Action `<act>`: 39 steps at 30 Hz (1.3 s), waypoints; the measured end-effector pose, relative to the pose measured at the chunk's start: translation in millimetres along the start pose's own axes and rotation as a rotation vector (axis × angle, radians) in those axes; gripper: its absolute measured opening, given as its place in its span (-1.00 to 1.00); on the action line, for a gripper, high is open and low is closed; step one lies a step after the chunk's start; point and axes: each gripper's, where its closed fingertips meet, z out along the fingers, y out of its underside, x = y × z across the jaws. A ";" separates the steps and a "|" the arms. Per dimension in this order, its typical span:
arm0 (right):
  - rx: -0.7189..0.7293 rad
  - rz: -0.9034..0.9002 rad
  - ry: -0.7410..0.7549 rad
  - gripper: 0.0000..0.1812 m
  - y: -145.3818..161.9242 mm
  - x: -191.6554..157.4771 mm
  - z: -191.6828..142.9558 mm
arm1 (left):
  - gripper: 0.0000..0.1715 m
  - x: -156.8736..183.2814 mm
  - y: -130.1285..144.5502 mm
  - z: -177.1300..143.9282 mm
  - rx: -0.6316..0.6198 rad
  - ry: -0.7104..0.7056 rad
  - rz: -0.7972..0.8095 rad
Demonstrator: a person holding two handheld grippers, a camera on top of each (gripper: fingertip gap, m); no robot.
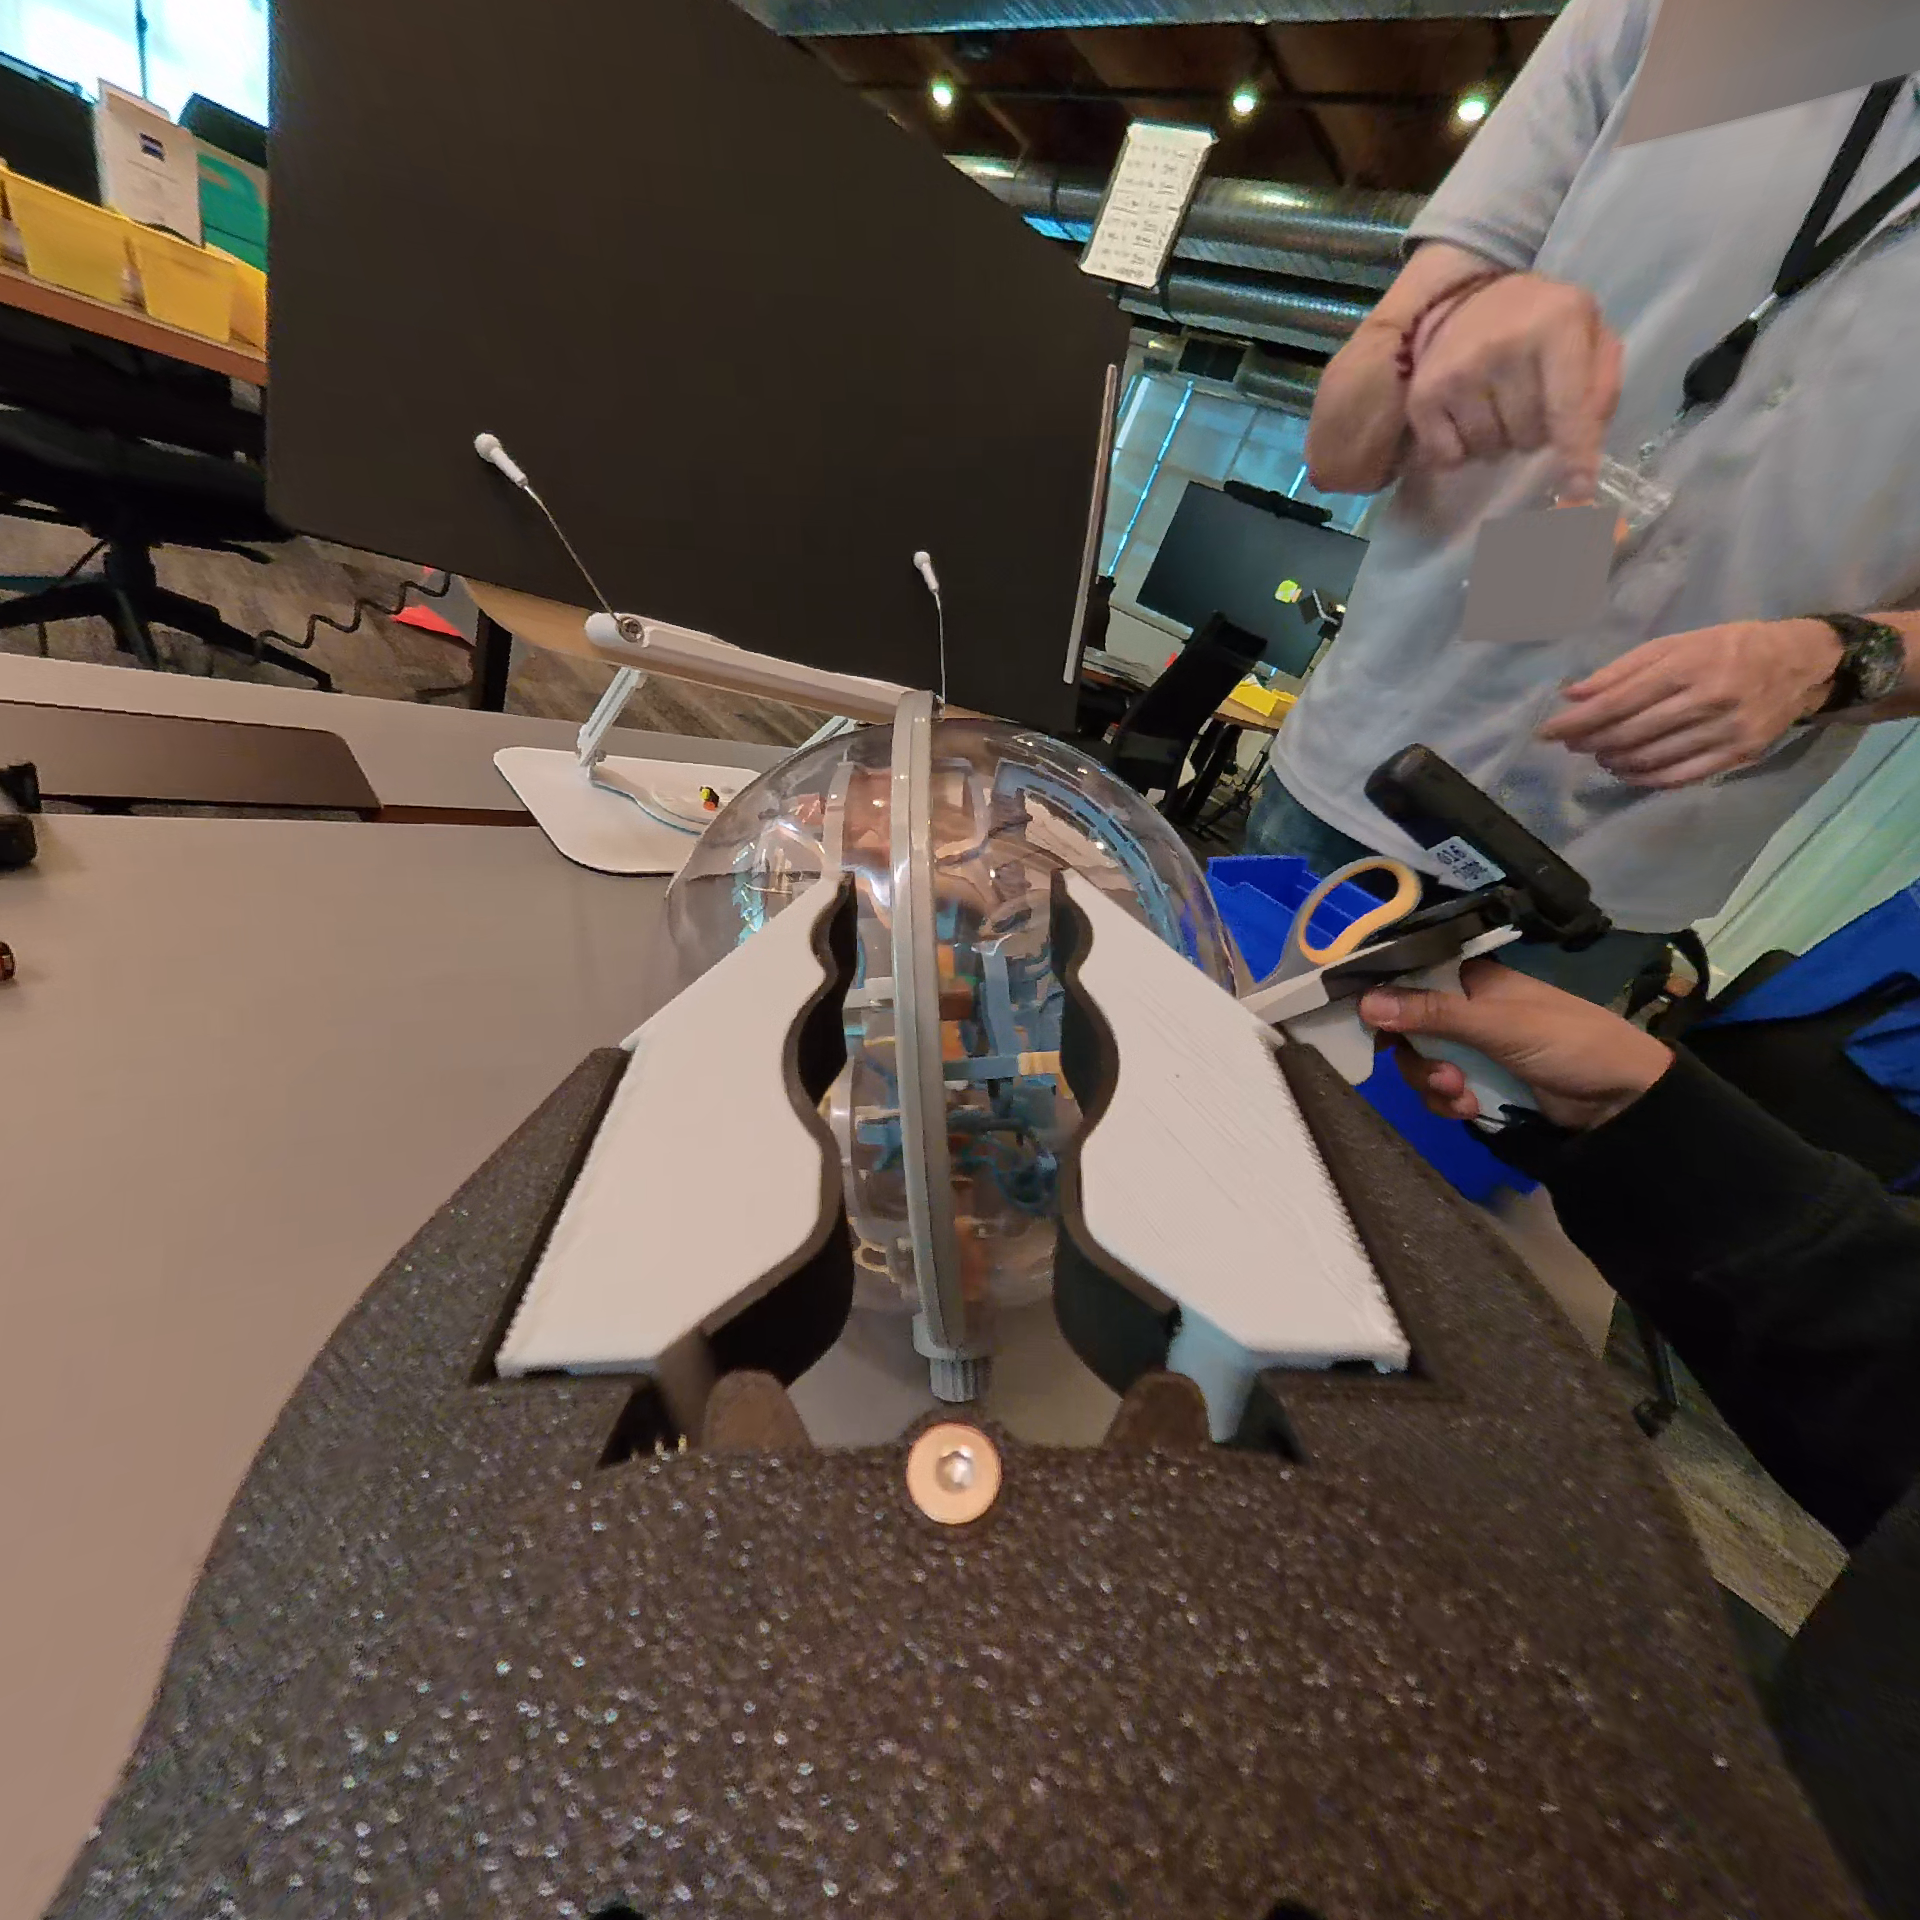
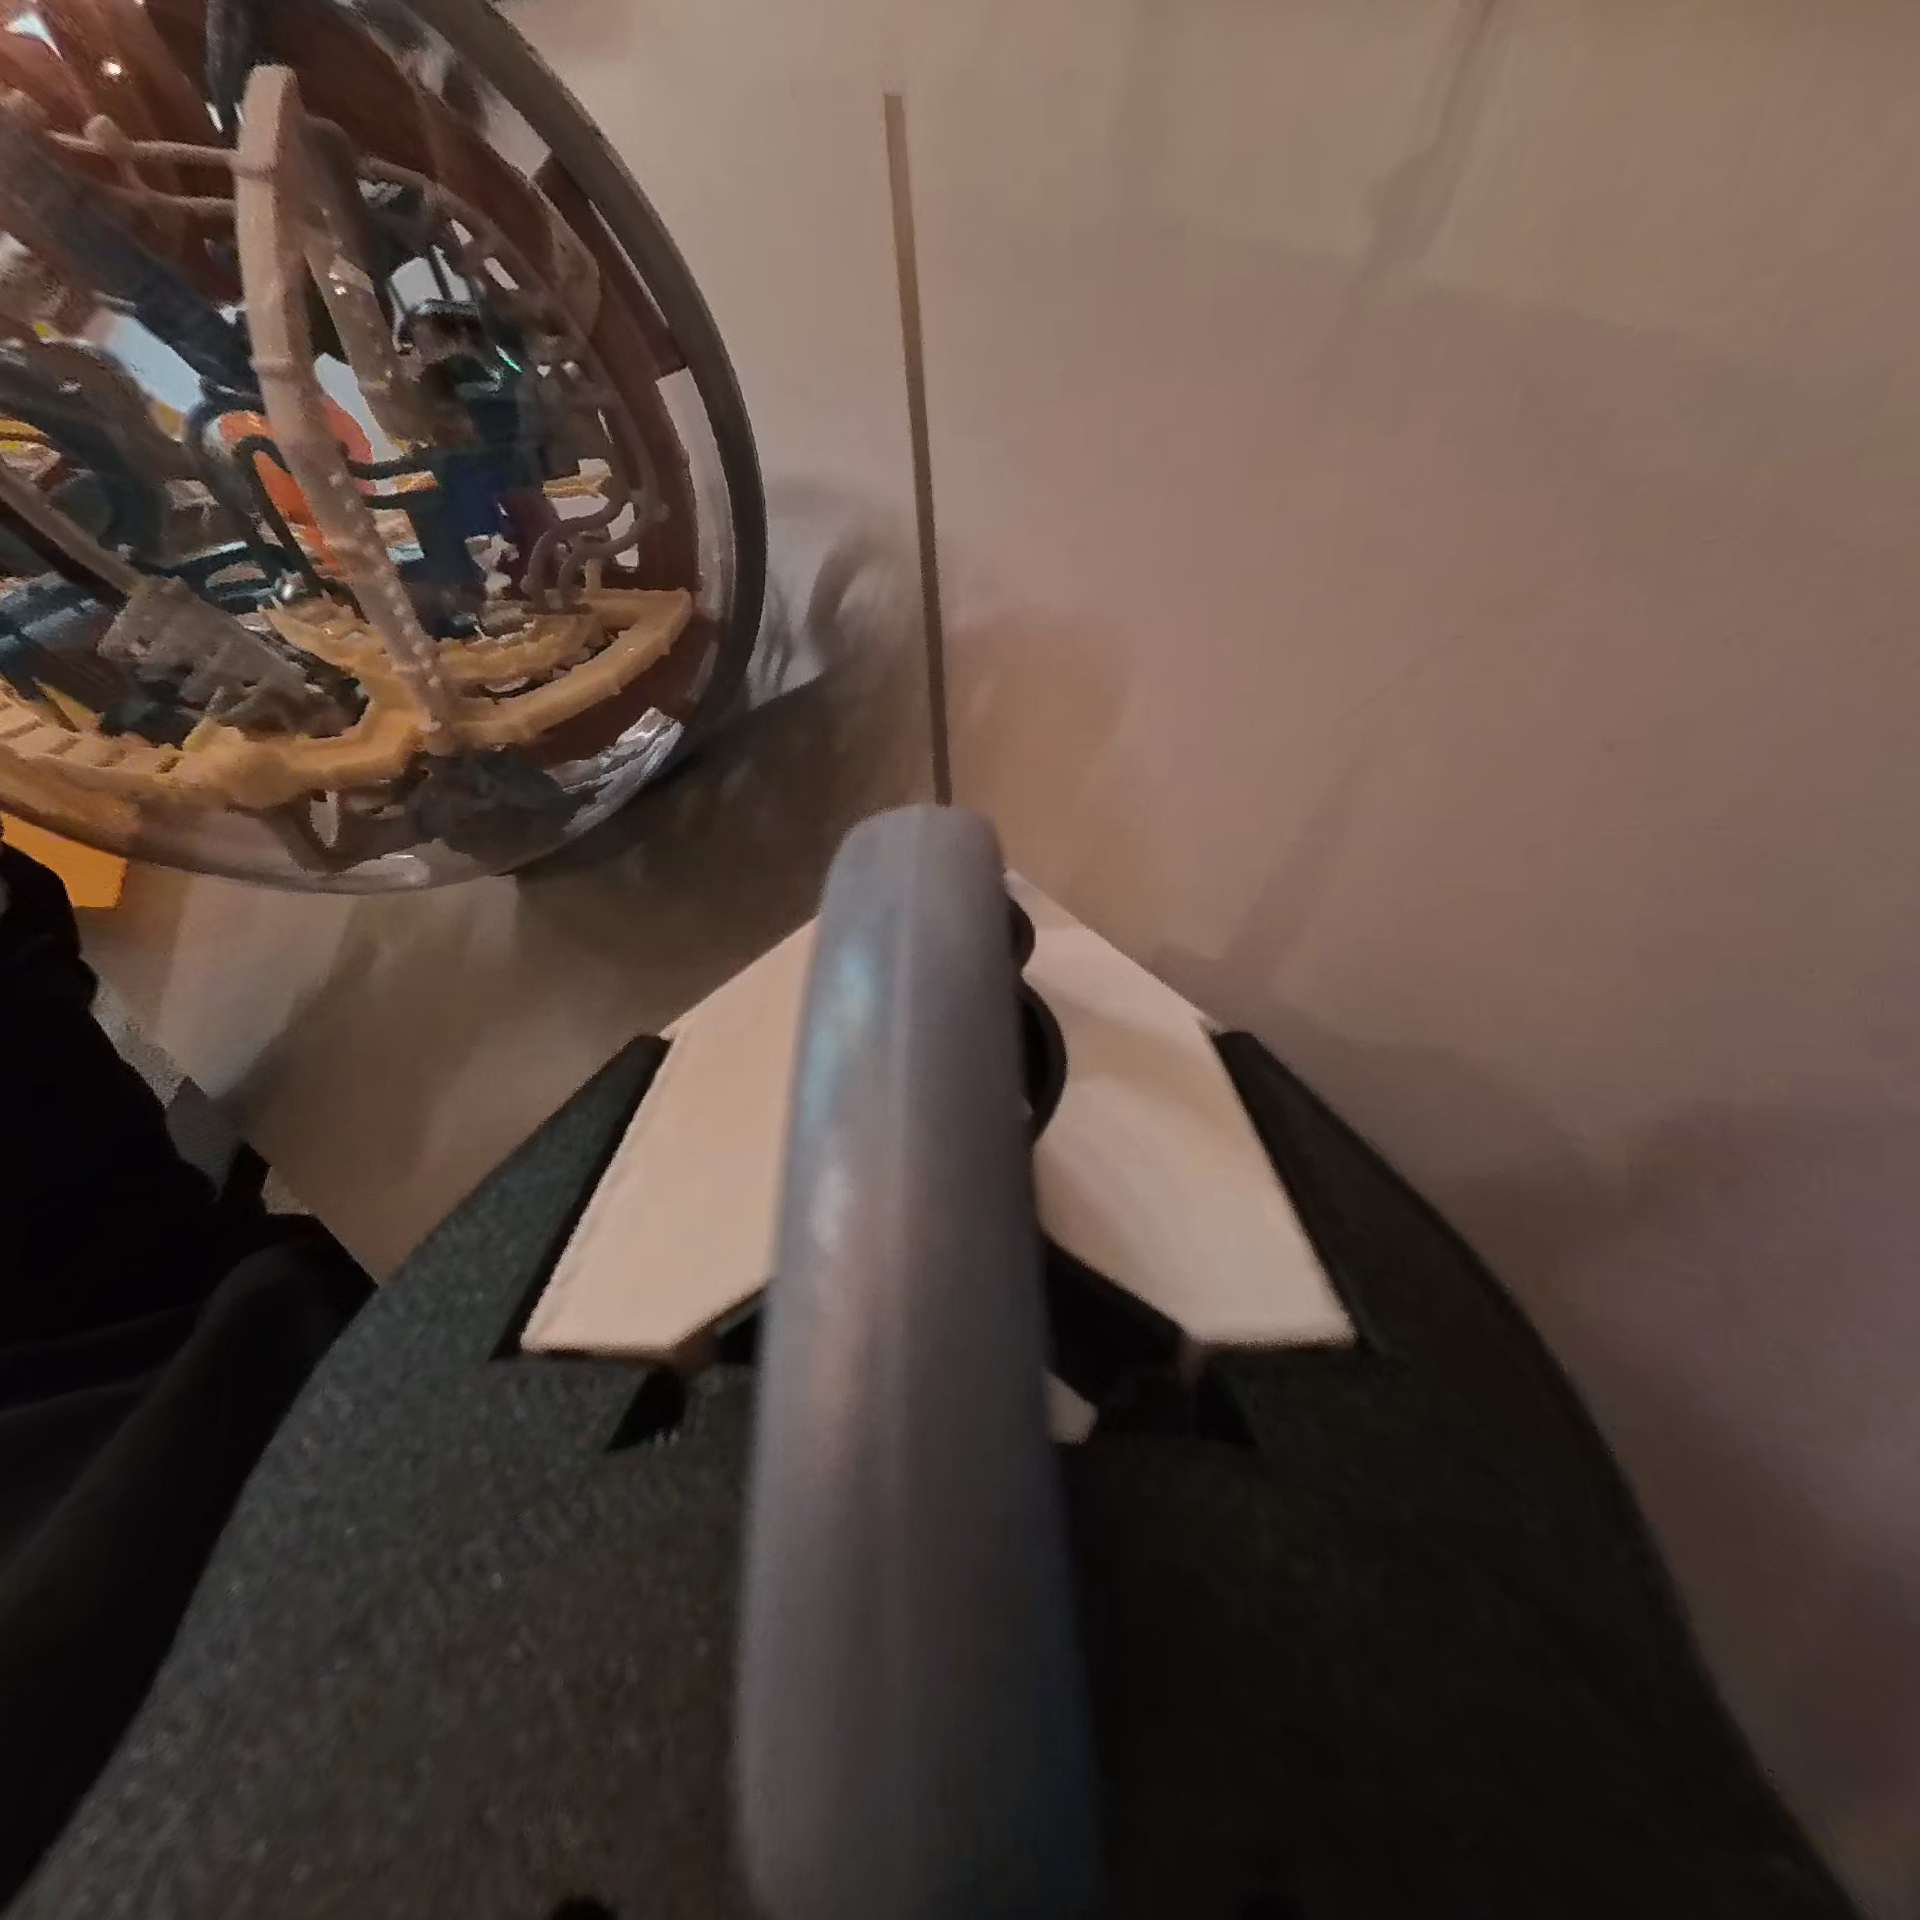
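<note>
A clear plastic maze ball (image 1: 956,831) with a grey ring around it sits between the white fingers of my left gripper (image 1: 951,904). The jaws stand wide apart and press on the ball's two sides, just above the grey table (image 1: 312,1039). My right gripper (image 1: 1314,1023), held by a hand in a black sleeve, is close to the ball's right side and is shut on scissors (image 1: 1351,925) with grey and orange handles. In the right wrist view the gripper (image 2: 925,914) clamps the grey scissors handle (image 2: 904,1351), and the ball (image 2: 364,468) is at the upper left.
A person in a grey shirt (image 1: 1714,416) stands at the right behind a blue bin (image 1: 1278,894). A white stand with two thin antennae (image 1: 727,665) sits behind the ball. A black divider panel (image 1: 675,312) closes the back. A thin dark seam (image 2: 920,436) crosses the table.
</note>
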 end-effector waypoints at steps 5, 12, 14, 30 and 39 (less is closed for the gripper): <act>0.020 0.038 -0.017 -0.80 -0.3 4.7 5.8 | -0.58 5.8 0.4 -4.4 -0.002 0.004 0.008; 0.080 0.026 0.028 -0.68 -4.6 10.0 1.7 | -0.58 9.9 -0.1 -13.7 -0.005 -0.008 0.016; 0.088 0.021 0.052 -0.64 -4.5 12.4 0.2 | -0.58 12.6 -0.2 -15.8 -0.004 -0.006 0.018; 0.098 0.031 0.141 -0.47 38.3 24.1 -20.9 | -0.58 61.6 7.5 -31.1 -0.012 0.037 0.077; 0.166 0.064 0.130 -0.48 70.5 27.7 -19.4 | -0.59 108.2 65.5 -34.5 -0.182 0.154 0.076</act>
